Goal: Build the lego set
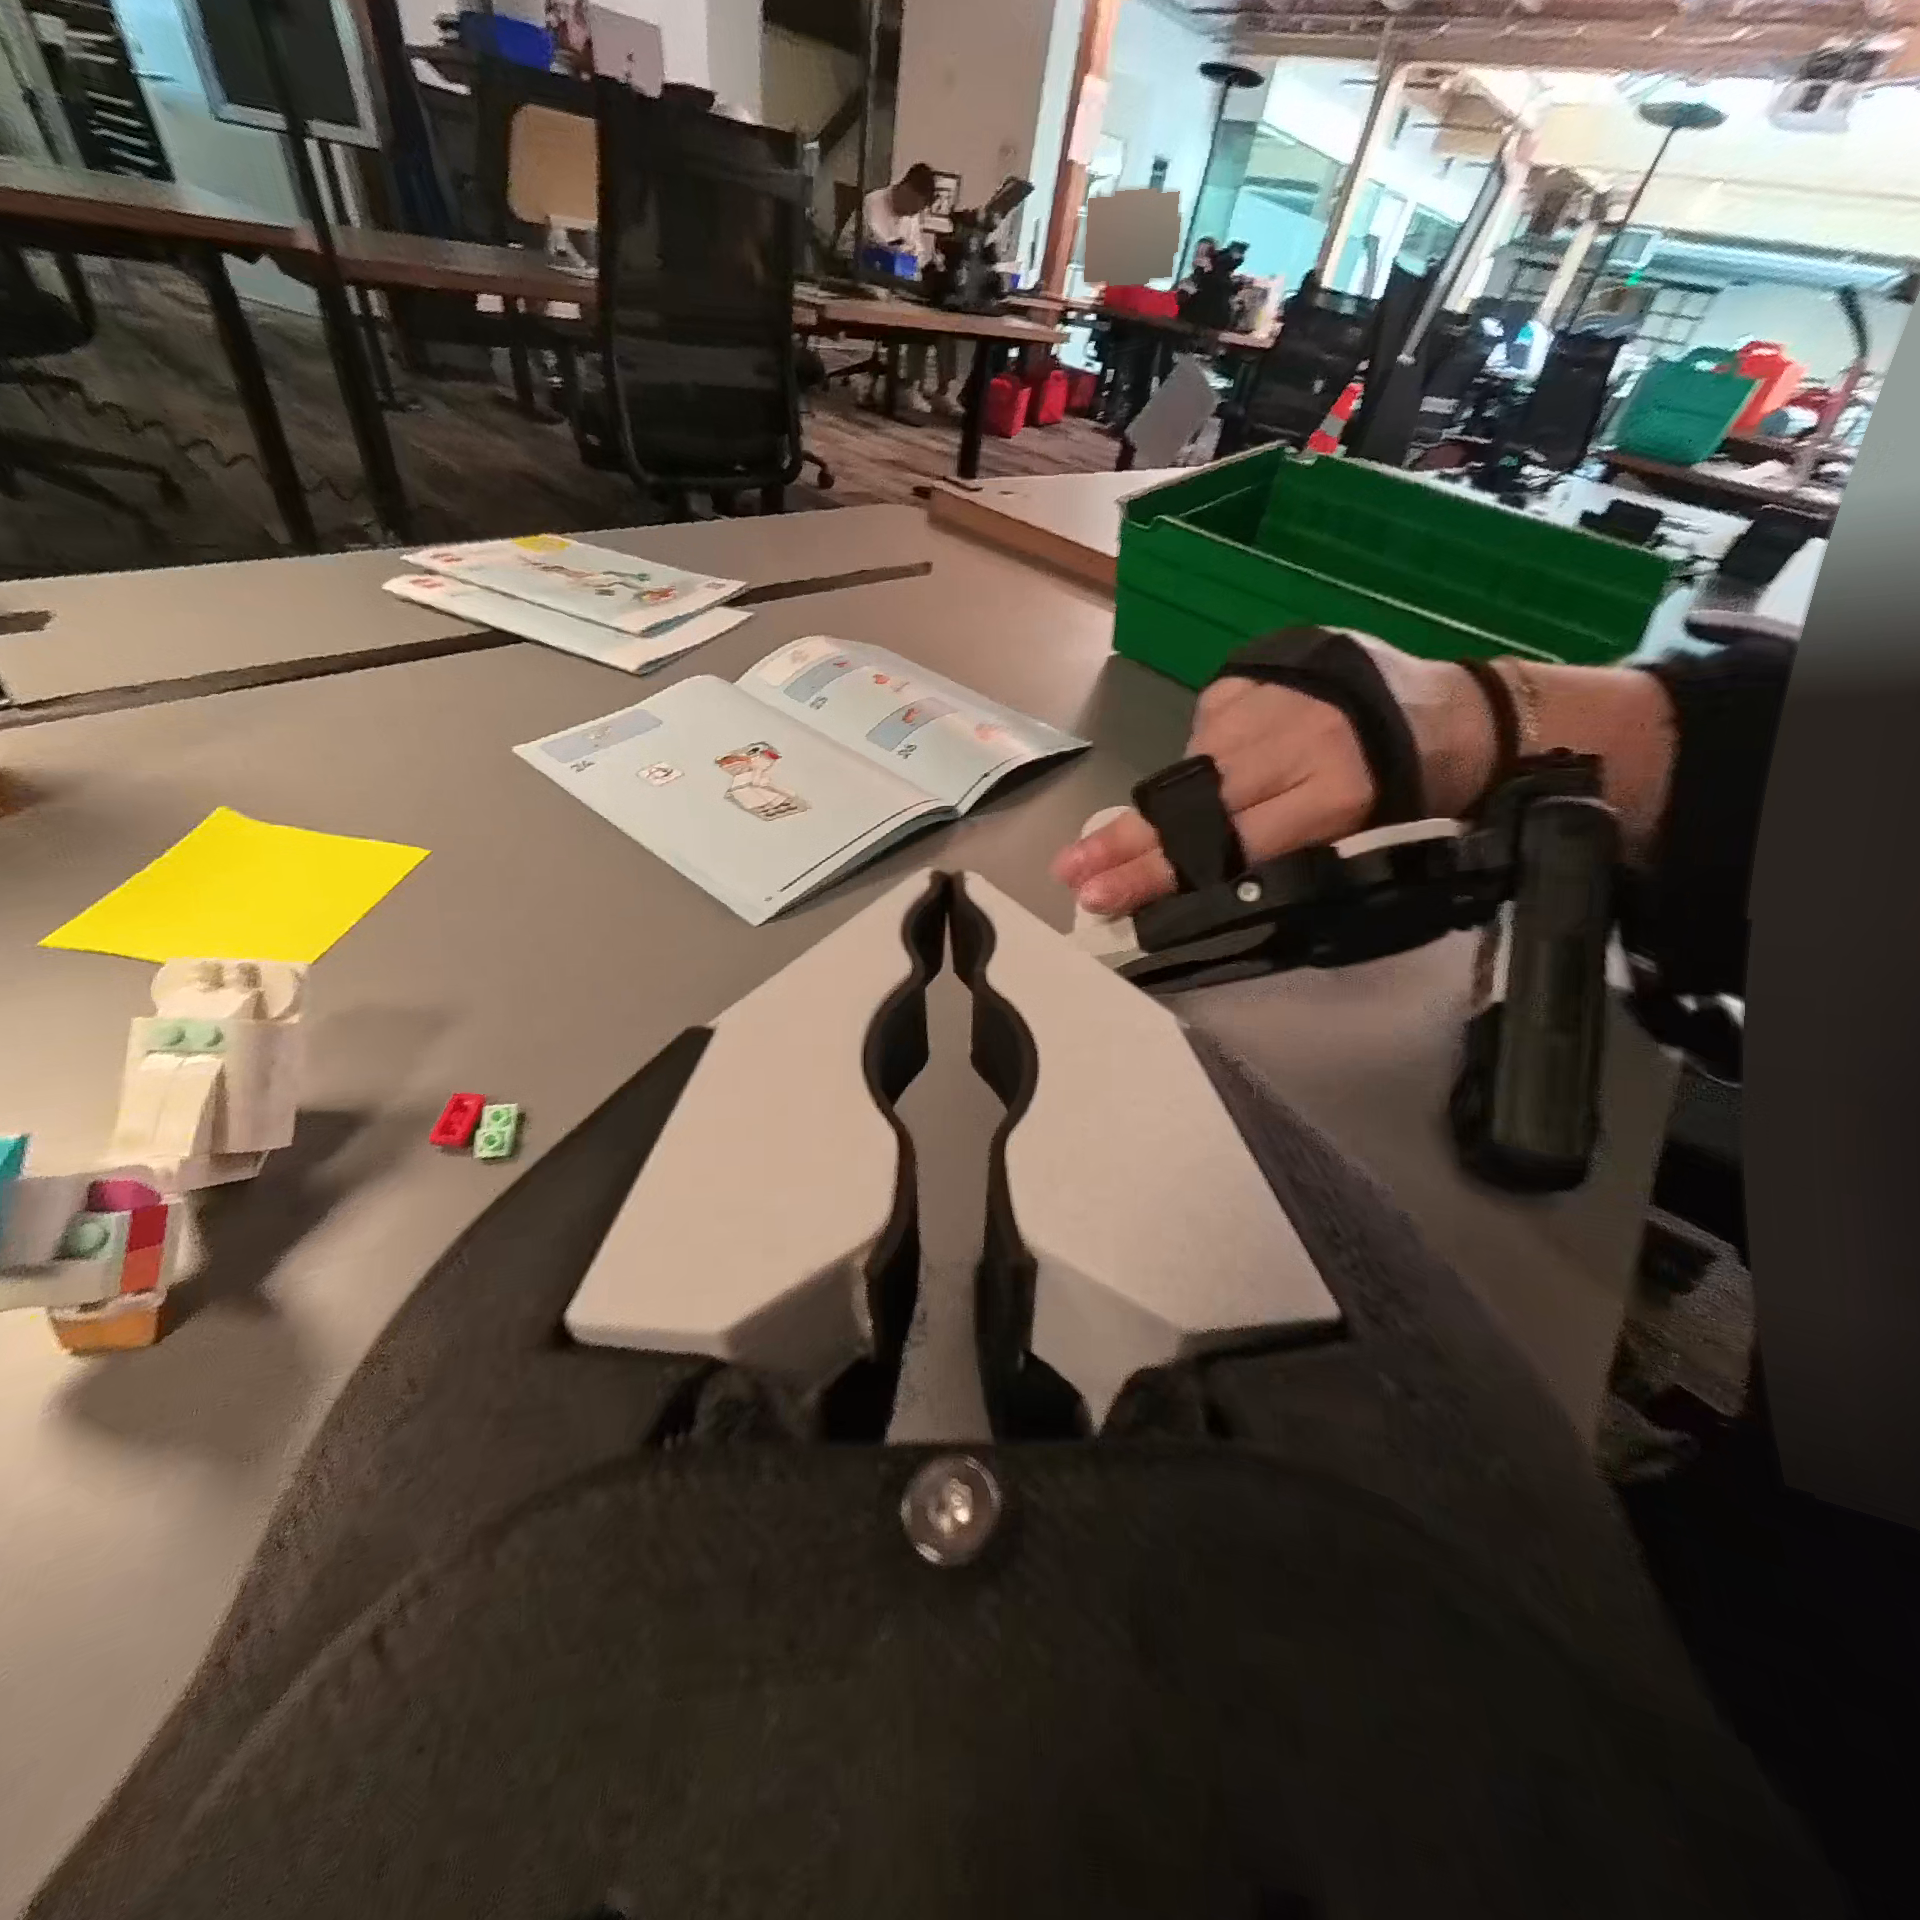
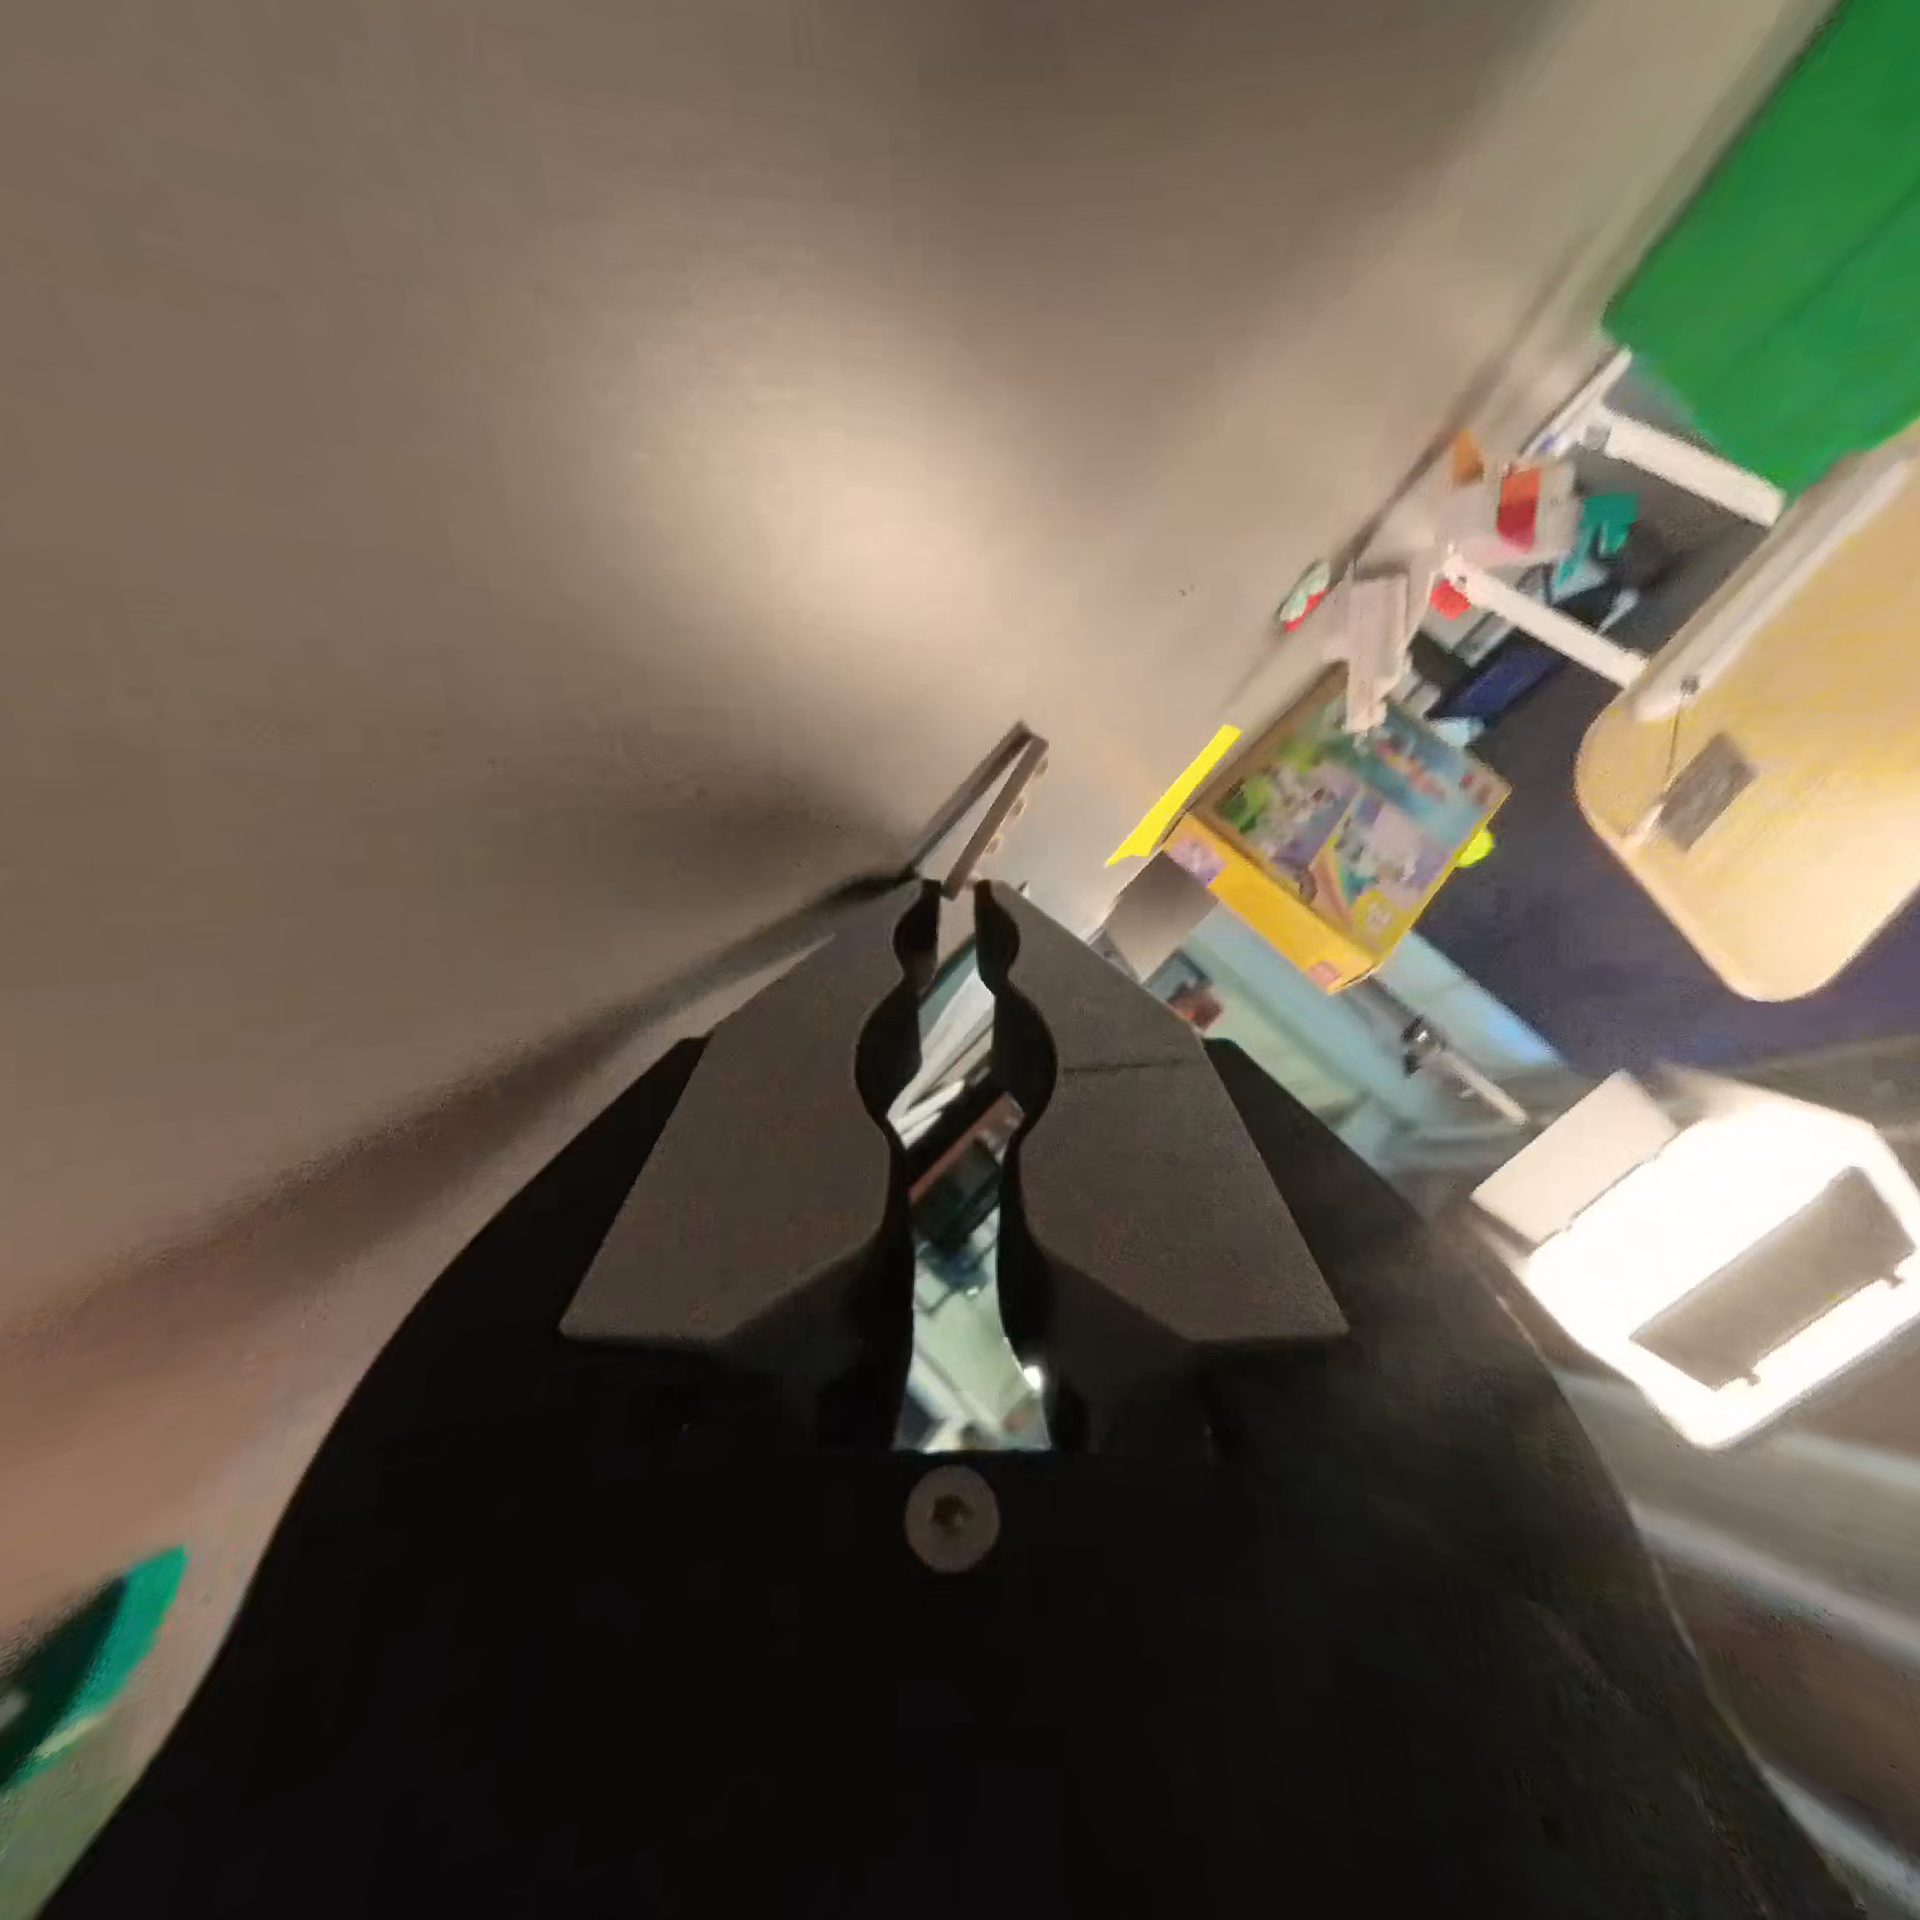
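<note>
The left claw (image 1: 949, 902) hovers over the grey table (image 1: 582, 987) with its tips pressed together and nothing between them. Off to its left stands the half-built white model (image 1: 213, 1070), and two loose plates, one red (image 1: 457, 1119) and one green (image 1: 499, 1129), lie touching each other just beside it. The open booklet (image 1: 800, 764) lies farther back.

The right claw (image 2: 958, 885) is tipped on its side low against the table, its tips a narrow slit apart. A thin pale piece (image 2: 982, 802) sits right at them, though the blur makes it hard to say whether it is truly pinched (it may only rest against the tips).

The risk, as I judge it, lies there: a flat piece taken edge-on from a smooth table offers little purchase, so it could skid away or twist out on lifting. A careless left sweep could also knock the model or scatter the two plates.
</note>
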A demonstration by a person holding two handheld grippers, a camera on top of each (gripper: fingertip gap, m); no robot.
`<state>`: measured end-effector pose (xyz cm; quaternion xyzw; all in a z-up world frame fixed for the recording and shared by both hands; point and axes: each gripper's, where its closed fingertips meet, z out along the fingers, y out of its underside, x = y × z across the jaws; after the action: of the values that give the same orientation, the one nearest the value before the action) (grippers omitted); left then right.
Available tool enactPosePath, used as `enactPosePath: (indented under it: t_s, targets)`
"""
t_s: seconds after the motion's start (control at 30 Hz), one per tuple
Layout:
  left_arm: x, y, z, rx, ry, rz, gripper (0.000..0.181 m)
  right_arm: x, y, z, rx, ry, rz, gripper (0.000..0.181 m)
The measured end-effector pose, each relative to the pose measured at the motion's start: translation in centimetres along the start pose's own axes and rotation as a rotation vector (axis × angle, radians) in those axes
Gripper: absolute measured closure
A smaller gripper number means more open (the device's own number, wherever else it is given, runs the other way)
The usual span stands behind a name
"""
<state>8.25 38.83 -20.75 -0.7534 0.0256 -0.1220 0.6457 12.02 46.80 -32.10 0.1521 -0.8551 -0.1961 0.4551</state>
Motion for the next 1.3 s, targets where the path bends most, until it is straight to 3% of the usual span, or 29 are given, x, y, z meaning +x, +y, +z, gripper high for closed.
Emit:
enactPosePath:
  t_s: [0.07, 0.17, 0.23, 0.3, 0.37, 0.47, 0.53, 0.63, 0.77, 0.87, 0.93, 1.0, 1.1, 1.2, 1.3]
  targets:
    - [0.5, -0.2, -0.2, 0.001, 0.021, 0.008, 0.181, -0.3, 0.1, -0.2, 0.02, -0.028, -0.079, 0.175]
    - [0.8, -0.9, -0.9, 0.017, 0.023, 0.038, 0.181, -0.5, 1.1, -0.9, 0.022, -0.1, -0.099, 0.151]
    - [1.1, -1.5, -1.5, 0.036, 0.028, 0.056, 0.181, -0.3, 2.2, -1.2, 0.001, -0.136, -0.029, 0.127]
    - [1.5, -2.2, -2.6, 0.061, 0.041, 0.069, 0.18, 0.7, 3.6, -1.5, -0.032, -0.118, 0.128, 0.121]
    - [1.9, -3.1, -4.0, 0.087, 0.048, 0.083, 0.18, 3.0, 5.1, -1.6, -0.059, -0.01, 0.374, 0.122]
    - [1.1, -4.2, -6.9, 0.047, -0.059, 0.099, 0.181, 6.1, 8.4, -2.0, -0.136, 0.219, 0.93, 0.124]
    - [0.6, -5.3, -9.5, 0.056, -0.143, 0.152, 0.181, 5.8, 9.8, -2.0, -0.171, 0.274, 1.321, 0.124]
    - [-0.5, -6.6, -13.8, 0.106, -0.276, 0.208, 0.181, 5.9, 9.0, -1.9, -0.071, 0.356, 1.738, 0.125]
    - [-5.6, -7.5, -20.9, 0.133, -0.566, 0.233, 0.181, 8.1, 8.0, -2.7, 0.105, 0.536, 1.981, 0.126]
    - [-11.6, -6.8, -26.4, 0.035, -0.804, 0.192, 0.181, 9.2, 8.2, -2.9, 0.164, 0.682, 2.071, 0.13]
    - [-15.3, -5.9, -29.1, -0.097, -0.896, 0.203, 0.181, 9.4, 8.2, -2.6, 0.152, 0.747, 2.056, 0.132]
    - [-19.3, -3.9, -31.5, -0.331, -0.969, 0.247, 0.181, 9.6, 8.1, -2.3, 0.11, 0.793, 1.981, 0.134]
    - [-22.4, -0.2, -32.0, -0.606, -0.841, 0.184, 0.173, 10.3, 7.5, -2.4, 0.068, 0.848, 1.81, 0.138]
    - [-21.3, 2.9, -29.4, -0.709, -0.506, 0.037, 0.157, 10.7, 6.8, -2.7, 0.05, 0.873, 1.688, 0.143]
    - [-19.0, 5.2, -27.5, -0.799, -0.232, -0.026, 0.153, 10.7, 6.5, -2.4, 0.05, 0.871, 1.679, 0.145]
